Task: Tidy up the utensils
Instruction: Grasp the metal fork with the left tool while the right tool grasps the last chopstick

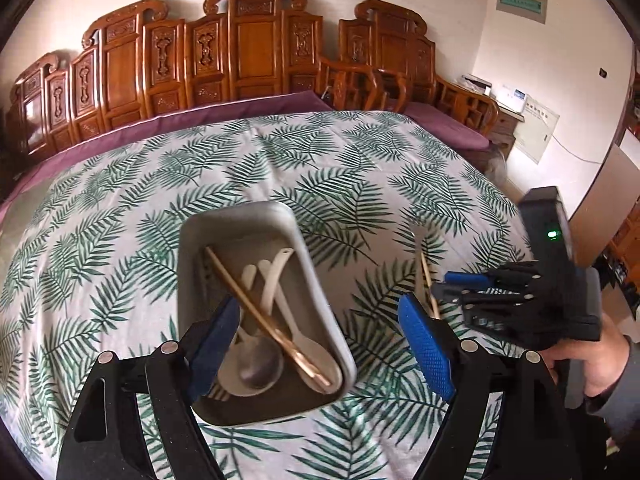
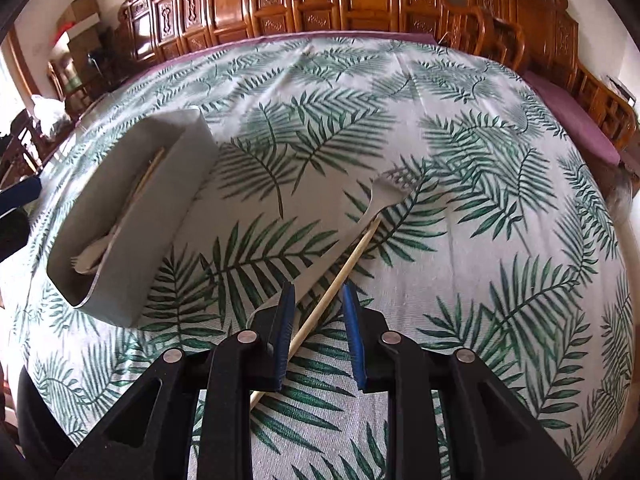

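Left tongs gape empty over the tray; right tongs, part-open, straddle a chopstick beside the fork.

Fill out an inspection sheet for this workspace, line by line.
Surface: leaf-print tablecloth, wrinkled.
Job's things: grey tray holding spoons and a chopstick; white fork and loose chopstick on the cloth.
Clutter: nothing seen.
Grippers: left claw open above the tray; right claw open astride the loose chopstick.
Cables: white cord along the wall.
Surroundings: carved wooden bench, purple cushion.
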`<state>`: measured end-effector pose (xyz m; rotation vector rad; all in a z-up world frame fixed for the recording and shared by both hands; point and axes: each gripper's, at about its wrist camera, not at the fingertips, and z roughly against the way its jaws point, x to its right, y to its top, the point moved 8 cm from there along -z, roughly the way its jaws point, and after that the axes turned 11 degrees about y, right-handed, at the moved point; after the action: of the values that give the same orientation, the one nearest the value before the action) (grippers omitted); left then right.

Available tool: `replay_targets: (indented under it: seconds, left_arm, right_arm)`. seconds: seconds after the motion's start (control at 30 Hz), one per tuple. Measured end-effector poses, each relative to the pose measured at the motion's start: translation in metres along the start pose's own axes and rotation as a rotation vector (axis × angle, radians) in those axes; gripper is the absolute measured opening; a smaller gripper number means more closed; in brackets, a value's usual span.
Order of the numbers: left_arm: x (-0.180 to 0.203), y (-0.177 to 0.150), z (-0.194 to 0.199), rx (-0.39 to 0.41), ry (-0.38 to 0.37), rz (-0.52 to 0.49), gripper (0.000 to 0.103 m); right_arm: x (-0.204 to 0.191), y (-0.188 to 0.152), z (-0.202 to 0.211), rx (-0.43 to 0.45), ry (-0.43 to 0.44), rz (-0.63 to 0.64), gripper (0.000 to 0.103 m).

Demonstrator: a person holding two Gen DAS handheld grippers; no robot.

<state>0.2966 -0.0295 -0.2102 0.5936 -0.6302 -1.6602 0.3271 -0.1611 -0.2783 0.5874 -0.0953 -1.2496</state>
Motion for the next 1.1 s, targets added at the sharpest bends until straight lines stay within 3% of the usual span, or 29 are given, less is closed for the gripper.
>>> replay_targets:
  seconds: [0.3, 0.4, 0.53, 0.83, 1.1]
  left_arm:
    - [0.018, -0.004, -0.001, -0.015, -0.014, -0.021, 0.078]
    - [0.025, -0.006, -0.003, -0.022, -0.017, -0.031, 0.078]
    - [0.038, -0.007, -0.007, -0.034, -0.022, -0.044, 0.078]
    - [0.087, 0.002, -0.032, -0.064, -0.049, -0.084, 0.078]
    - [0.117, 0.001, -0.067, -0.135, -0.058, -0.095, 0.064]
  right_arm:
    - [0.021, -0.009, -0.005, -0.038, -0.098, 0.019, 0.025]
    - [0.032, -0.014, 0.000, -0.046, -0.101, 0.011, 0.011]
    - [0.045, -0.024, 0.010, -0.052, -0.095, -0.014, 0.006]
    - [0.067, -0.039, 0.057, 0.001, -0.065, -0.035, 0.005]
    - [0.075, -0.039, 0.081, 0.050, -0.023, -0.035, 0.006]
